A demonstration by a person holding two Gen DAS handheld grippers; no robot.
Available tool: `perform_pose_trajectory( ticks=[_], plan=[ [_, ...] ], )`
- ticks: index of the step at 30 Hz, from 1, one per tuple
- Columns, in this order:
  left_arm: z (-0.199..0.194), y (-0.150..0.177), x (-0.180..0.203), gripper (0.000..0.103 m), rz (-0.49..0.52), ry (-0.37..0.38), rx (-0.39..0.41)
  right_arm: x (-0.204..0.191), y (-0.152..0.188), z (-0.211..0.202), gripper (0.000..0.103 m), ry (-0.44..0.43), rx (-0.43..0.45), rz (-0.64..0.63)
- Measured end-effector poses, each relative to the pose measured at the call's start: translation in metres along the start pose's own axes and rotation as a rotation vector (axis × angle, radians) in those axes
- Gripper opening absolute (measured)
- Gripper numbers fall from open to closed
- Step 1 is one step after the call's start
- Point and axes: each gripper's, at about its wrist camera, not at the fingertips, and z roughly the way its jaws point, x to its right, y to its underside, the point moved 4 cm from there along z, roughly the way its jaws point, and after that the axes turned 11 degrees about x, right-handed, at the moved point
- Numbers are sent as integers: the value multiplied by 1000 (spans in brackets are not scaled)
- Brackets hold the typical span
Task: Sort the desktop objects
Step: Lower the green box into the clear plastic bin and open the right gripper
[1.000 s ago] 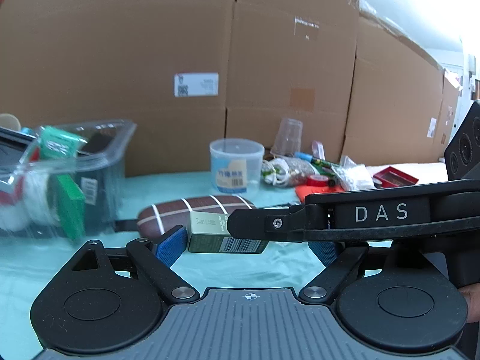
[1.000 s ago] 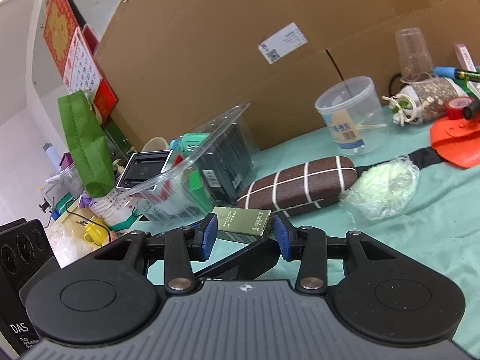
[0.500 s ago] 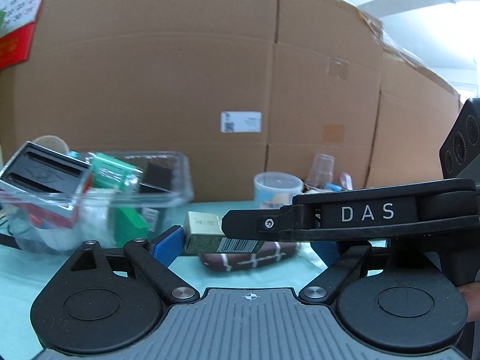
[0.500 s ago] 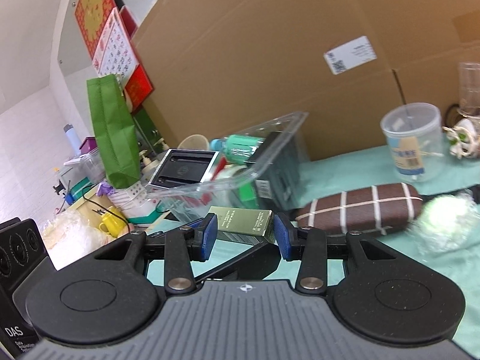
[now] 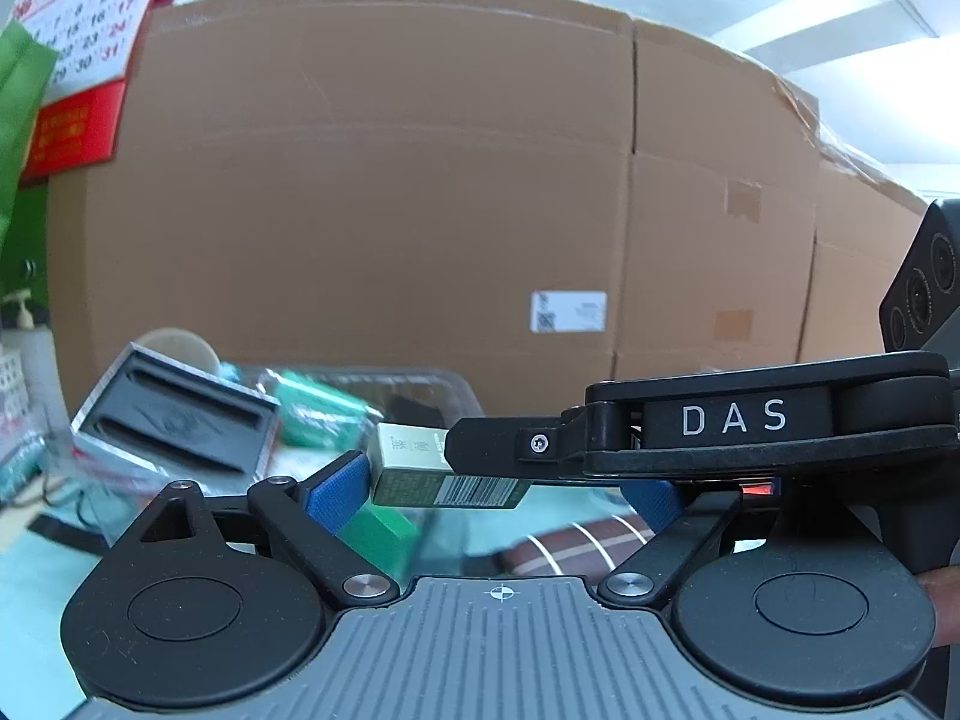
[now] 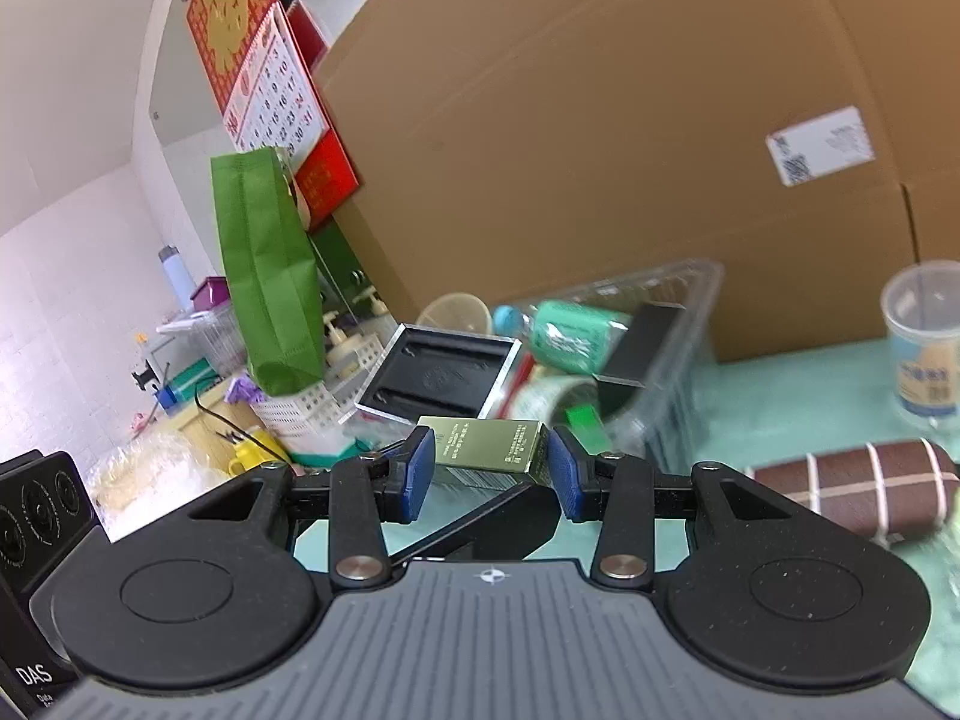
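Clearly the right tool (image 6: 489, 468) has its blue pads pressed on both ends of a small olive-green box (image 6: 489, 447), held up off the desk (image 6: 810, 402). Seen from the left wrist, the left tool (image 5: 495, 489) stands wide open: its left pad lies just beside one end of the box (image 5: 441, 471), though whether it touches is unclear, and its right pad is partly hidden behind the right tool's body. A clear plastic bin (image 6: 678, 324), already crowded with a teal bottle (image 6: 570, 327) and a black tray (image 6: 441, 375), sits just beyond the box toward the desk's far edge, against a wall of cardboard cartons (image 6: 600, 120). Open mint-green cloth lies to the right, between a brown checked case (image 6: 852, 486) near the front and a clear tub (image 6: 924, 348) further back. Left of the bin hang a green bag (image 6: 267, 270) and a red calendar (image 6: 264, 66).
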Motion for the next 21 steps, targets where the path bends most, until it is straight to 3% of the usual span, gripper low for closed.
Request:
perform_pose_trajectory(
  ticks=[8,21],
  plan=[
    [23,-15,-32,94,33,-10,9,-7,-14,42,48,-10,17,16],
    [64,4,-73,93,46,1,-114,16,2,96,48,33,-37,89]
  ],
)
